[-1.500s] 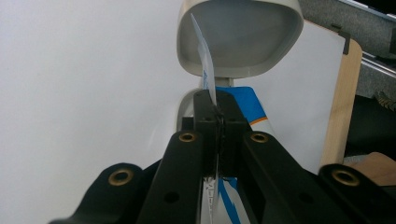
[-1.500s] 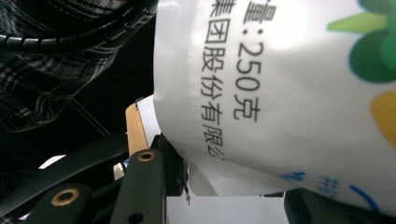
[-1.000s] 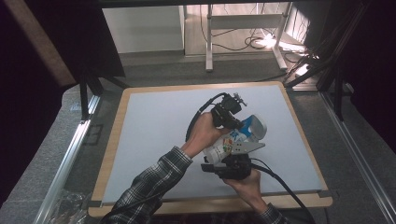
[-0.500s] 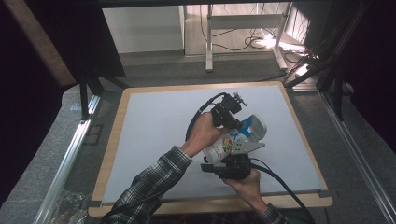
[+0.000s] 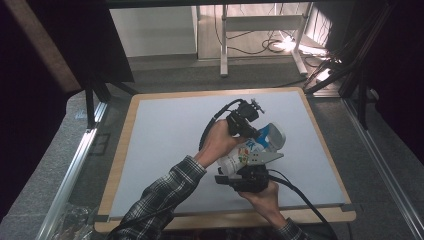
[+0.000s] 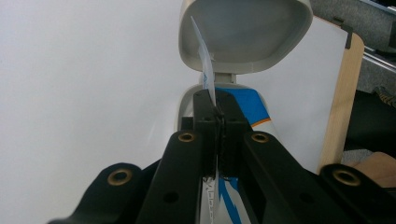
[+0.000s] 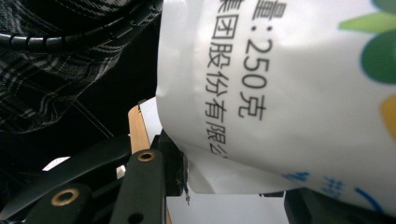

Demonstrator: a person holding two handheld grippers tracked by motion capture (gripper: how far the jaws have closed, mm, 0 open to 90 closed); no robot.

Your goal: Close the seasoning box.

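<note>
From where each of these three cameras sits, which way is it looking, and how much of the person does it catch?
High view: above the person's side, looking forward and down on the table; both forearms, left gripper and right gripper show.
Left gripper view: rides the left gripper, looking along its shut jaws, which pinch a thin white tab below the open lid.
Right gripper view: rides the right gripper, looking up at the printed white pouch; a plaid sleeve shows.
Shared: all three see the same pouch.
</note>
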